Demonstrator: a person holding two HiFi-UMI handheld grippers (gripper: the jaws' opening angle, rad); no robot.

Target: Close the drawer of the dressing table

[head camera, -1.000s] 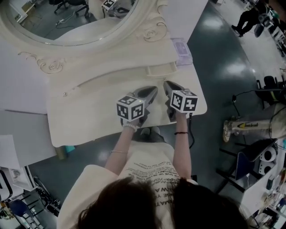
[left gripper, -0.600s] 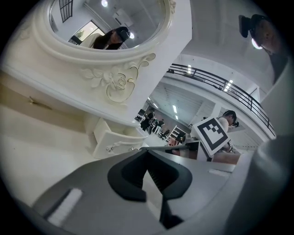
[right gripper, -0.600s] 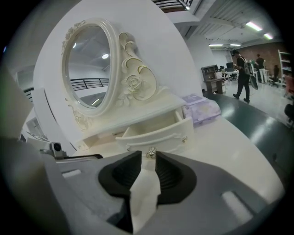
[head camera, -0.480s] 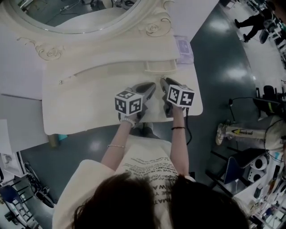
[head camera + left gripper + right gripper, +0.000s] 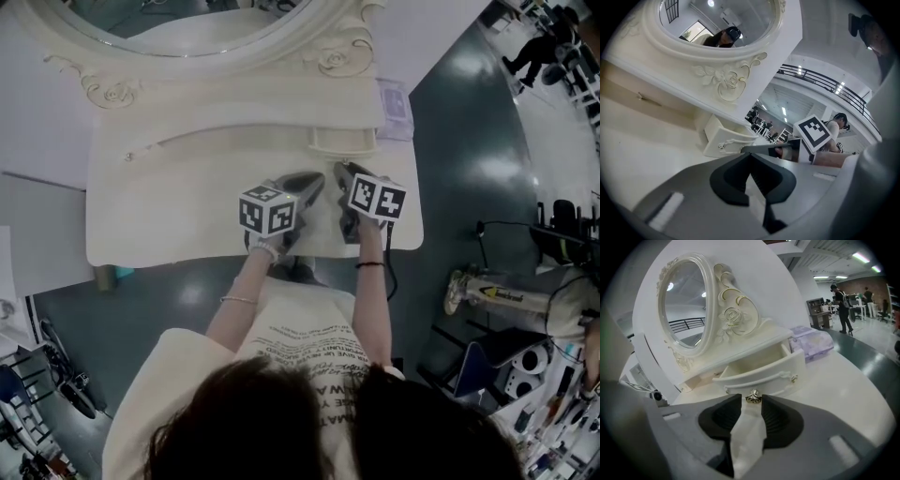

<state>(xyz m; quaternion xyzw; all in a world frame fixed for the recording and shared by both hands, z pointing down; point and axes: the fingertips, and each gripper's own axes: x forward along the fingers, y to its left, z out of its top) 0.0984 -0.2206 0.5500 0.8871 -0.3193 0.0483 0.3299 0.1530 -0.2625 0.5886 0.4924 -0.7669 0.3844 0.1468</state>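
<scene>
The cream dressing table (image 5: 159, 220) has a small drawer (image 5: 343, 141) standing open at its right, under the mirror frame. My right gripper (image 5: 339, 172) points at the drawer front (image 5: 761, 373). Its jaws are opening, and the drawer's gold knob (image 5: 753, 397) sits between the tips of my right gripper (image 5: 753, 401) with a little gap on either side. My left gripper (image 5: 314, 180) hovers just left of it over the tabletop, with its jaws shut on nothing (image 5: 750, 157). In the left gripper view the drawer (image 5: 725, 140) shows from its side.
An oval mirror (image 5: 187, 19) in a carved frame rises behind the drawer. A purple tissue pack (image 5: 394, 98) lies at the table's back right corner. The table's right edge (image 5: 417, 211) is close to my right gripper. Machines and a distant person (image 5: 539, 42) stand on the dark floor.
Both grippers have stayed in front of the open drawer, which has not moved. The head view has shifted a little over the table.
</scene>
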